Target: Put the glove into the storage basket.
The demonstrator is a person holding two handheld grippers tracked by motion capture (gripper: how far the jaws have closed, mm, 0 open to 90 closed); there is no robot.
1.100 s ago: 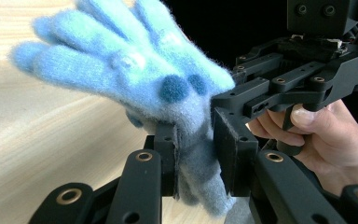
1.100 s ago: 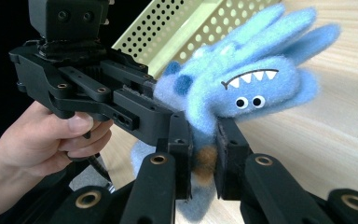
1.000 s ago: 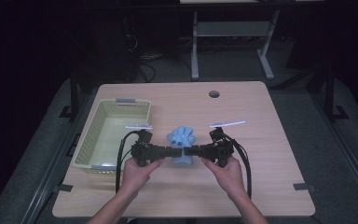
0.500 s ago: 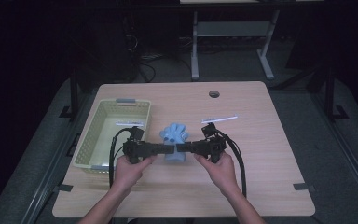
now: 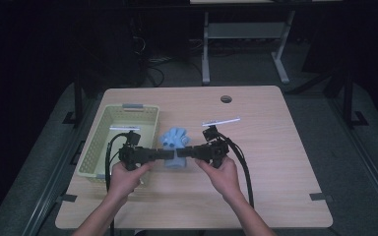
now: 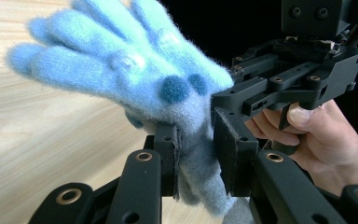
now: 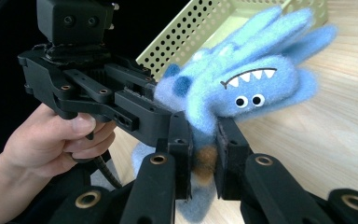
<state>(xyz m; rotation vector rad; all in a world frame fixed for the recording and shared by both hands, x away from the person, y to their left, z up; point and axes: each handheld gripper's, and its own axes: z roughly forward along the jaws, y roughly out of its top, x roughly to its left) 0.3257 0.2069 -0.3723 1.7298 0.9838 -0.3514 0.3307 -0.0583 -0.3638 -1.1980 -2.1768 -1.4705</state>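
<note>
- The glove (image 5: pixel 174 142), a fuzzy blue thing with a monster face, sits between the two grippers near the middle of the desk (image 5: pixel 275 162), just right of the basket (image 5: pixel 103 142). I cannot tell from above whether its low end touches the wood.
- The left gripper (image 6: pixel 196 158) has its jaws clenched on the grey cuff; the right gripper (image 7: pixel 200 158) has its jaws clenched on the same cuff from the other side, with the fingers of the glove fanning up and away from both.
- Both grips are on soft pile near the cuff's edge. If the hands pull apart, the fabric could slide out of one pair of jaws, and the glove would swing from the other or drop to the desk.
- Pulling too hard the other way risks stretching or tearing the knit at the cuff, since the two bites are close together.
- The grippers are nearly touching nose to nose. A small twist of either hand could knock them together and jar a grip loose.
- If the glove is meant for the basket, its floppy fingers could catch on the near rim and drape over the wall instead of landing inside.
- The white stick (image 5: pixel 220 121) toward the far edge lies apart and seems out of harm's way.
</note>
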